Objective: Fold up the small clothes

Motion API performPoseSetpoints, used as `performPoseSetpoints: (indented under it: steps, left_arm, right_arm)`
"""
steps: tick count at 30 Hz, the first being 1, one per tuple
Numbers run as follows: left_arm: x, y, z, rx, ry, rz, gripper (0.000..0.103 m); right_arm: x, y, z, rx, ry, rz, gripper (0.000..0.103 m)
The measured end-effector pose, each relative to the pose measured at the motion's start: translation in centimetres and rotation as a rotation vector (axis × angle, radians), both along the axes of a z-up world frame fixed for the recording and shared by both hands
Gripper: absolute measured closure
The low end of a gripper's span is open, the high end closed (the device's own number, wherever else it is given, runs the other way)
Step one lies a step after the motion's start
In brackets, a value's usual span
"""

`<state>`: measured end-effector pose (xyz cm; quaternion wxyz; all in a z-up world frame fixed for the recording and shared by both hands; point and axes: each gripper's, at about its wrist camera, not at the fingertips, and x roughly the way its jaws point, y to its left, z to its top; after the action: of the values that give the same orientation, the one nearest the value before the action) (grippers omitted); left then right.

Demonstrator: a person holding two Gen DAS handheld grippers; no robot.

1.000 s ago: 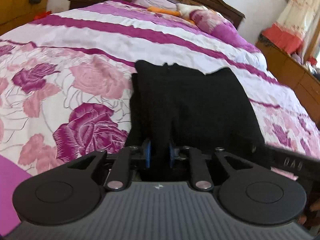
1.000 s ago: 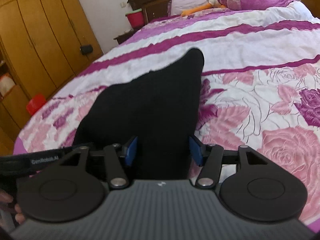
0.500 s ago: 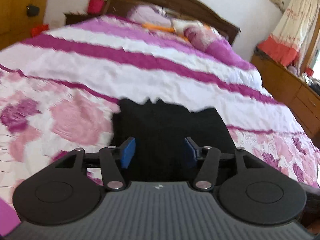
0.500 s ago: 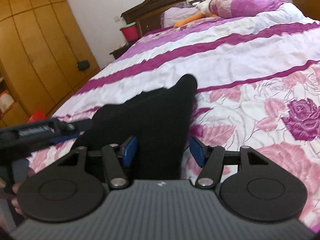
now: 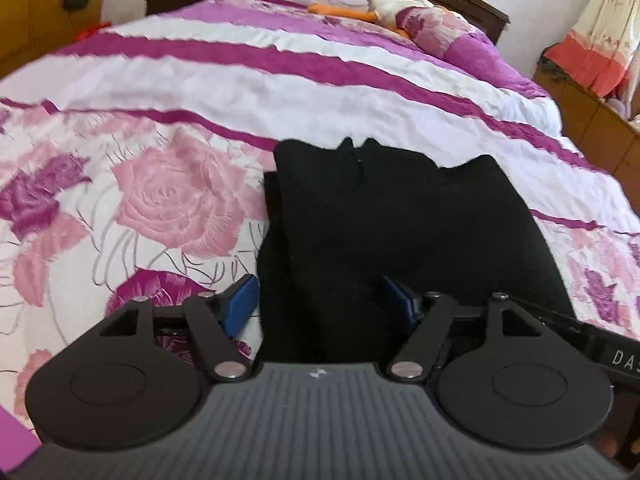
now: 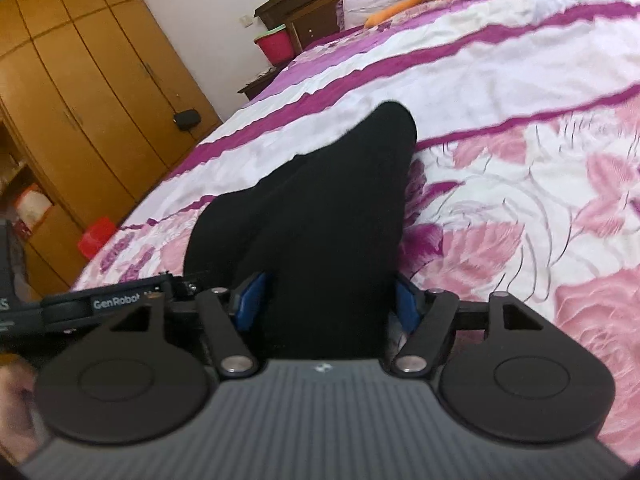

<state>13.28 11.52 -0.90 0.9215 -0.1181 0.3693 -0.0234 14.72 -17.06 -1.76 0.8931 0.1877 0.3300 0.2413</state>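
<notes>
Black garment point(image 5: 400, 216) lies folded flat on bed point(image 5: 280, 68). Left gripper point(image 5: 320, 304) and right gripper point(image 6: 326, 300) straddle its near edge, jaws spread, gripping nothing, likely just let go.

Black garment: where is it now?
Both wrist views: the black garment lies on the floral bedspread, directly ahead of the open left gripper and right gripper.

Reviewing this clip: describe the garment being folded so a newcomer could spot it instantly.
Start at the big bed with its purple-striped, rose-printed cover. On the rose-printed part nearest the cameras lies a black garment, folded into a flat stack. It is the only plain dark item on the patterned cover, unlike the orange-and-white soft toy up by the pillows.
</notes>
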Motion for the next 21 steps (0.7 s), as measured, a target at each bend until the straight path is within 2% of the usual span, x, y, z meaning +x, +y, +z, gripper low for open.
performPoseSetpoints:
  steps: [4,14,15,17,19,21]
  left_arm:
    - [0.2,0.6,-0.3,-0.059,0.008,-0.046,0.029]
    - [1.5,1.2,-1.4,-0.186,0.034,-0.129,0.029]
    - [1.6,1.2,-1.5,-0.203,0.032,-0.134,0.029]
    - [1.6,1.3,-1.7,-0.235,0.024,-0.142,0.036]
    - [1.6,1.5,-1.8,-0.275,0.026,-0.145,0.045]
    - [1.5,1.7,-1.7,-0.321,0.039,-0.153,0.051]
  right_arm:
    - [0.4,-1.2,-0.6,0.082,0.035,0.006,0.035]
    - [2.0,-0.6,-2.0,0.152,0.047,0.06,0.032]
    - [2.3,-0.5,-2.1,0.164,0.054,0.067,0.032]
    - [2.6,-0.4,-2.2,0.181,0.06,0.076,0.032]
    - [2.5,-0.2,-2.0,0.184,0.062,0.083,0.04]
    - [2.5,-0.2,-1.7,0.186,0.074,0.085,0.054]
